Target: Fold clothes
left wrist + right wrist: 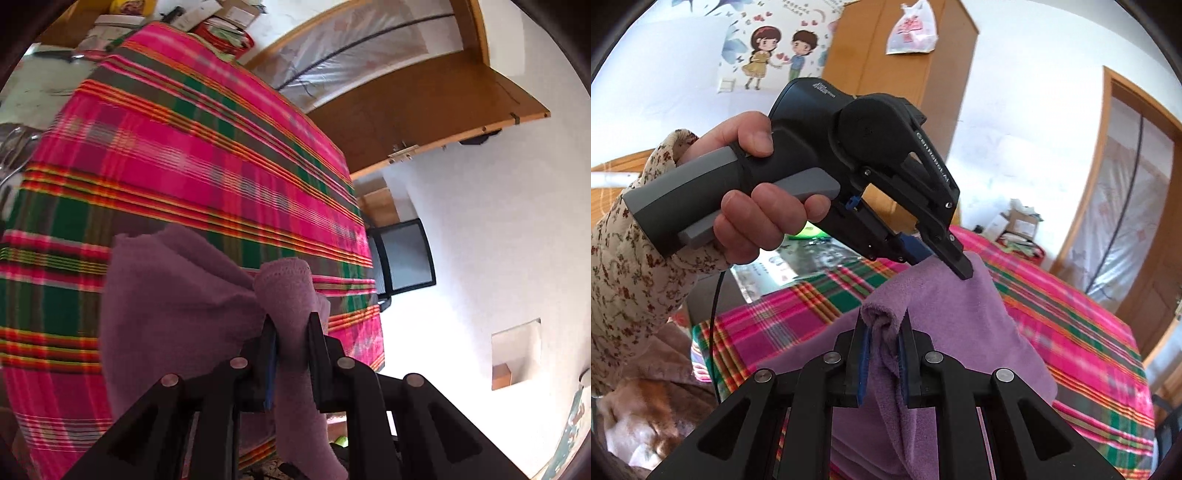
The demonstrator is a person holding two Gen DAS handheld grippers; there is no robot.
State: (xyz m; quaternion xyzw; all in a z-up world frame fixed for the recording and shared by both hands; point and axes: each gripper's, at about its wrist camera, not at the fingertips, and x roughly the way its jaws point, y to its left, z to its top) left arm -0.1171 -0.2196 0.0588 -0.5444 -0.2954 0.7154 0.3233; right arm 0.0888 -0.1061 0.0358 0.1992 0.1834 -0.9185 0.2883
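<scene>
Both tools pinch bunched edges of a purple towel [960, 325] lifted above a pink plaid bedspread [192, 155]: the left tool [290, 325] and the right tool [884, 332]. Each tool's own frame hides the towel's lower part, and the bedspread blurs.
</scene>
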